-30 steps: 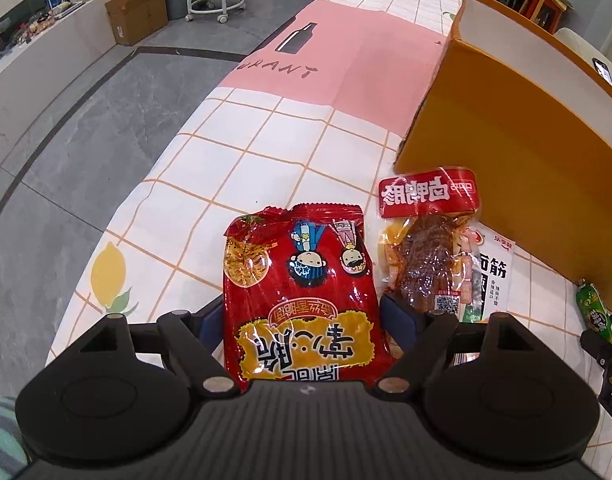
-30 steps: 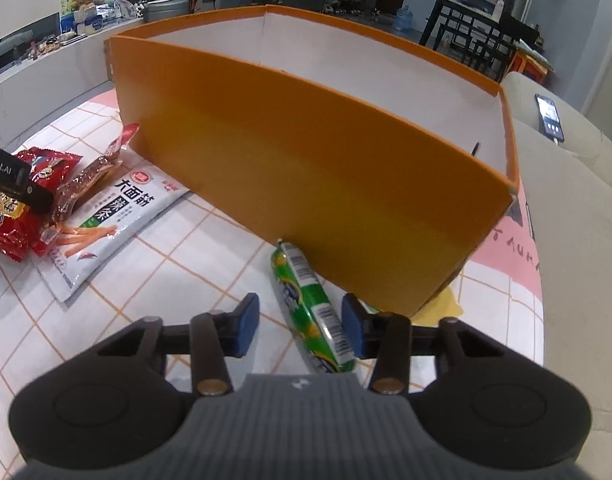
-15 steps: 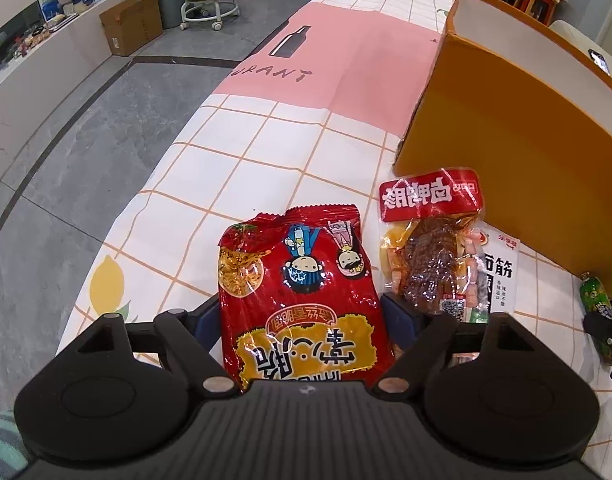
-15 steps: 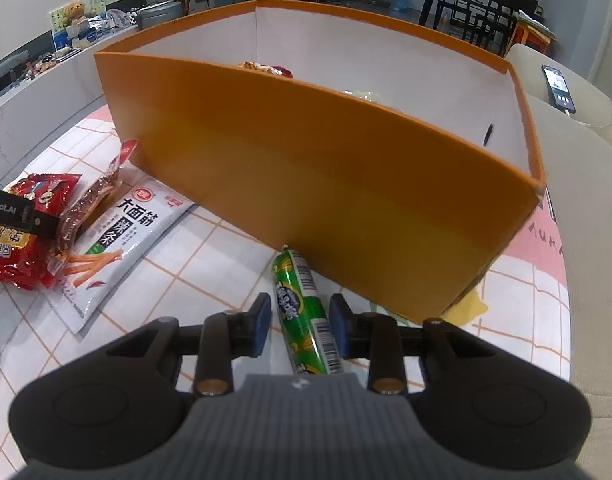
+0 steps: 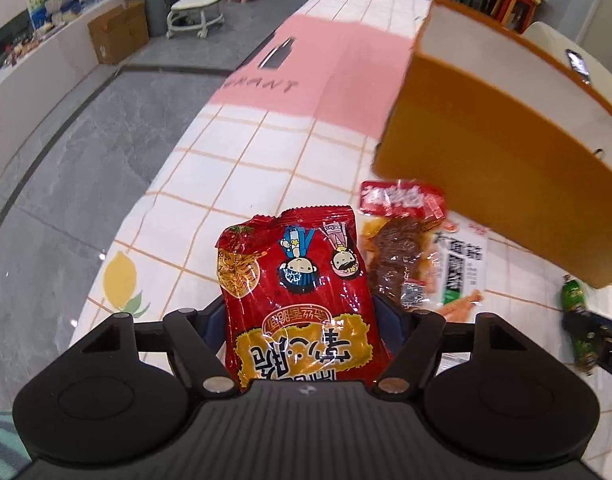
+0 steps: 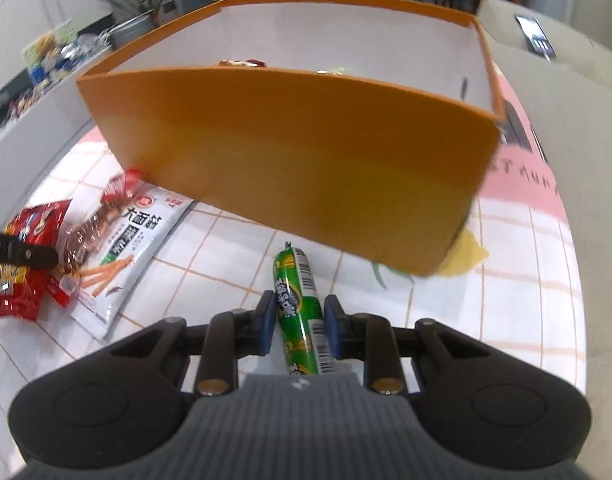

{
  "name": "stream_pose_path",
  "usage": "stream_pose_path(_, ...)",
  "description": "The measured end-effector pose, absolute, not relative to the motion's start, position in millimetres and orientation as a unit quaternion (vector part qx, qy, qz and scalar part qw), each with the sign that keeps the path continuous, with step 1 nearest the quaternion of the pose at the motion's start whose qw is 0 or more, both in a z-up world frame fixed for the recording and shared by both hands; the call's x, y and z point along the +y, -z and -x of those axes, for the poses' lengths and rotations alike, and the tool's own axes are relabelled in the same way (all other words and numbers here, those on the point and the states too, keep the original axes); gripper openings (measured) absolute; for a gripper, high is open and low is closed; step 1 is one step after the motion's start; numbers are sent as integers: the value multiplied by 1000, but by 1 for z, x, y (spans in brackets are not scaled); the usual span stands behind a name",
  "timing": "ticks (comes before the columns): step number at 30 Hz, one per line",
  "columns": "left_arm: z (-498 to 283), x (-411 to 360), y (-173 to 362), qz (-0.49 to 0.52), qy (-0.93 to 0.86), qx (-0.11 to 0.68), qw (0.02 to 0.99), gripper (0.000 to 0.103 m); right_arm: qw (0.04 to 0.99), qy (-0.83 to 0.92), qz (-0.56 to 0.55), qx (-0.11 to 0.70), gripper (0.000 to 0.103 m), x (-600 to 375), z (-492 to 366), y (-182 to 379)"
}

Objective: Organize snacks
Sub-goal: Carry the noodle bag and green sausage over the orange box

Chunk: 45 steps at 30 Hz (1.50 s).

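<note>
While its jaws have just been closing, the left gripper (image 5: 302, 320) pinches the red bag (image 5: 296, 292) by its lower sides, lifted off the cloth (image 5: 242, 152). The right gripper (image 6: 300, 322) is clamped tight on the green sausage (image 6: 300, 308). Beyond the bag, a clear meat pack (image 5: 399, 248) overlaps a white packet (image 5: 461, 264) lying flat on the cloth. Farther back stands the orange box (image 6: 306, 152), with some wrappers just showing inside.
</note>
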<state>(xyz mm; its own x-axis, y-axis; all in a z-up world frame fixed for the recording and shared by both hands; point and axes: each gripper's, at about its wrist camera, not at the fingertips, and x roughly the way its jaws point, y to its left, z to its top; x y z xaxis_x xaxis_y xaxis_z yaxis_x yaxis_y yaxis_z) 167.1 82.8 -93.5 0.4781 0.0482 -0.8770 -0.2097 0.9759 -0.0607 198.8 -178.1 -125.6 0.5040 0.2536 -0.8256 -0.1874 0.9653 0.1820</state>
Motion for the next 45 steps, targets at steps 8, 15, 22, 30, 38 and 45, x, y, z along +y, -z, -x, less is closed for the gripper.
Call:
stream_pose_path(8,-151,69,57,83,-45,479,873,83,866,-130,-62,479,22,-178,-172,100)
stream_pose_path(15,-135,60,25,98,-2,458,884,83,872,-132,-84,464,22,-183,-150,67)
stream_pose_path(22,-147,42,-13,103,70,445,887,83,880,-131,-103,445,22,-198,-140,25)
stream_pose_path(30,-194,7,-54,75,140,436,886,83,894,-131,-90,419,22,-213,-169,-30)
stream_pose_path(38,-261,-37,-64,11,165,451,877,83,892,-127,-50,431,22,-216,-241,-53)
stream_pose_path(45,-315,-57,-33,-11,163,505,847,83,863,-134,-9,487,22,-208,-302,-22)
